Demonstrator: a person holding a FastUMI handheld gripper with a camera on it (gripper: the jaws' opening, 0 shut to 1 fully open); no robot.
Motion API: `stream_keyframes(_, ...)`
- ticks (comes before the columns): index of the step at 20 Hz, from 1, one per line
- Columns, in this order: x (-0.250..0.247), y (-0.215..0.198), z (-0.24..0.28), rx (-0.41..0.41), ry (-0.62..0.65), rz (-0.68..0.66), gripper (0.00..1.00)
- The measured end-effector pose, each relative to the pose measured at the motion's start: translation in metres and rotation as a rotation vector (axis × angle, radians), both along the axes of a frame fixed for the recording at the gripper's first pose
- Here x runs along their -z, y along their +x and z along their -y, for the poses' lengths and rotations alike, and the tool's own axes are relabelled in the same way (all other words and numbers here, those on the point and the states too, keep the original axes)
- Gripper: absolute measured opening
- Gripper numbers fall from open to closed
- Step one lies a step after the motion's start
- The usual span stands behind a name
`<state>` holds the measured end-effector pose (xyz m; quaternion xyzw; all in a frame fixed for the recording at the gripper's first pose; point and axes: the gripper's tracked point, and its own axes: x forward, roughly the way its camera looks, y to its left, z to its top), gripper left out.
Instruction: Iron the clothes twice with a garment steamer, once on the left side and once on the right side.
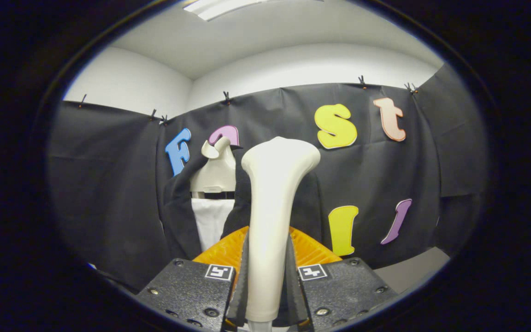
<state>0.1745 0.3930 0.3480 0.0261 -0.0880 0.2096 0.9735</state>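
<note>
Steamer gripped tight and raised in front of the clothes.

From the gripper view, the gripper is clamped on the steamer's pale handle, both fingers pressing its sides, and the handle stands upright between them with its wide head at the top. Just beyond the fingers hangs a dark jacket, open over a white shirt, dressed on a pale mannequin against the booth's black cloth wall. The steamer head sits near the jacket's right-hand front.
</note>
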Motion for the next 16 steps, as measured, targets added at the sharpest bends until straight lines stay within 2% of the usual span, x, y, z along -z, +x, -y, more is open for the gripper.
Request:
stream_keyframes(9, 0.047, 0.016, -0.008, 0.007, -0.051, -0.1, 0.38)
stream_keyframes(16, 0.074, 0.009, -0.008, -0.009, -0.074, -0.145, 0.38)
